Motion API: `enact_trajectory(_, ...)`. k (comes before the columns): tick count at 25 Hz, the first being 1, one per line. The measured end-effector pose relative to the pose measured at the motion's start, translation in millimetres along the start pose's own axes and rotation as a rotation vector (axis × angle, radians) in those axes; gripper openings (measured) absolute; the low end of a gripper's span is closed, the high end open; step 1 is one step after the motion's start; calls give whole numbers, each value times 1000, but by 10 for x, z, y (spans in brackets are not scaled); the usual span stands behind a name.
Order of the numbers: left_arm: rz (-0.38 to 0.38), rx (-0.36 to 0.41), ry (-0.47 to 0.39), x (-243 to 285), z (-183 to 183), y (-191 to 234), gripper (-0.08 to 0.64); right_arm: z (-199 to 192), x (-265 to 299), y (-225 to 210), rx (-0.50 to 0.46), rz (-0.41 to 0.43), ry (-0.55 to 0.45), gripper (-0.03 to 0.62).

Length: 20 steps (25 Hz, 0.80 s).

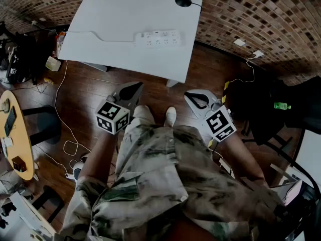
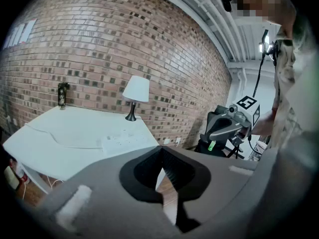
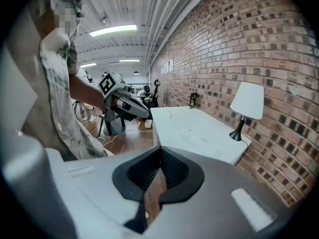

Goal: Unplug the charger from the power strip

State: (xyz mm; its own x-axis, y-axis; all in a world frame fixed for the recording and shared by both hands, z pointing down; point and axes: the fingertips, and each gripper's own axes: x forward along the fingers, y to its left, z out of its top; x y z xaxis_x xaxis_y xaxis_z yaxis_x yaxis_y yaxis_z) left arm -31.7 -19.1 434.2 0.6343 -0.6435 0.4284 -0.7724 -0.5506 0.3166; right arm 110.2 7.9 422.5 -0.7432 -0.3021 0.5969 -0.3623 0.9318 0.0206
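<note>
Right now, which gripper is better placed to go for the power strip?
Left, by a little. The left gripper sits roughly in line with the power strip on the table; the right gripper is further off to the side. Both are shut, empty and short of the table.

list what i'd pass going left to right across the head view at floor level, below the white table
round wooden table → left gripper → right gripper → small green object
</note>
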Motion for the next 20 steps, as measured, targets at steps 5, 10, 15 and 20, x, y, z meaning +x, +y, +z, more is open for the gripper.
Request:
enact_trajectory(5, -18, 93, 74, 721, 107, 804, 2, 17, 684, -477, -51, 12, 90, 40)
enact_trajectory(10, -109, 172, 196, 1415, 94, 1401, 0, 151, 1192, -1020, -99, -12, 202, 49)
enact_trajectory(15, -218, 232, 302, 1951, 98, 1725, 0, 301, 1685, -1574, -149, -13, 303, 71)
enact_trajectory(20, -289, 416, 413, 2232, -78, 1874, 0, 257, 2231, -1849, -306, 29, 426, 106)
